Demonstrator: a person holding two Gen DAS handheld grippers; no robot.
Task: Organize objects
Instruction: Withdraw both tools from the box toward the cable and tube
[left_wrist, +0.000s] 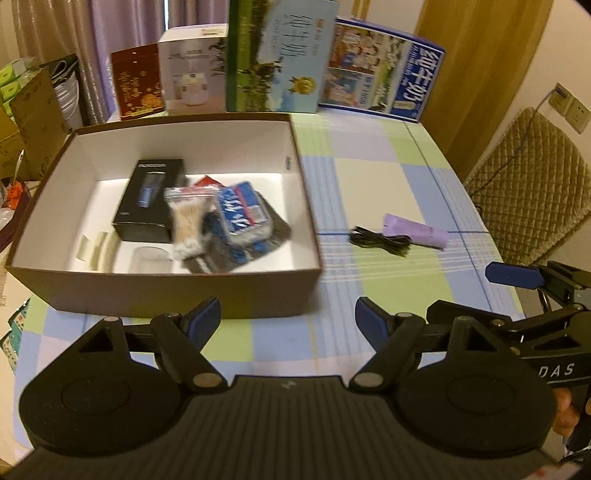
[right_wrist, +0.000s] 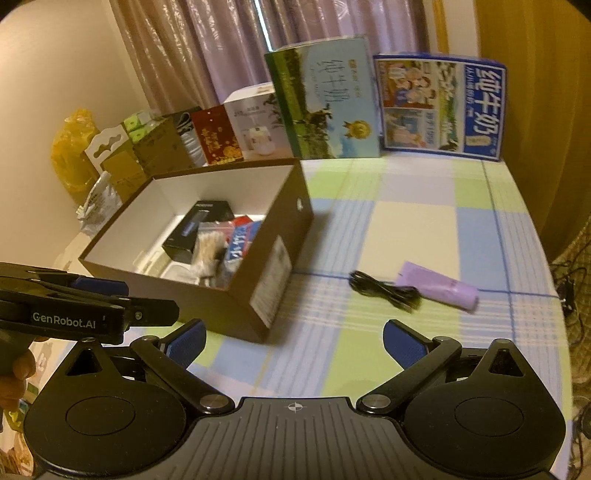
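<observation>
A brown cardboard box (left_wrist: 306, 206) with a white inside sits on the checked tablecloth; it also shows in the right wrist view (right_wrist: 280, 266). Inside lie a black product box (left_wrist: 147, 199), a bag of cotton swabs (left_wrist: 186, 218) and a blue tissue pack (left_wrist: 242, 212). To the right of the box, a coiled black cable (left_wrist: 380, 240) and a purple tube (left_wrist: 415, 230) lie on the cloth; they also show in the right wrist view, cable (right_wrist: 384, 290) and tube (right_wrist: 439, 286). My left gripper (left_wrist: 288, 321) is open and empty before the box. My right gripper (right_wrist: 293, 341) is open and empty.
Milk cartons (left_wrist: 380, 70), a green book-like box (left_wrist: 280, 55), a white appliance box (left_wrist: 192, 70) and a red tin (left_wrist: 136, 85) stand along the table's far edge. A padded chair (left_wrist: 528, 192) stands at the right. Cardboard boxes (left_wrist: 33, 118) are stacked off the left side.
</observation>
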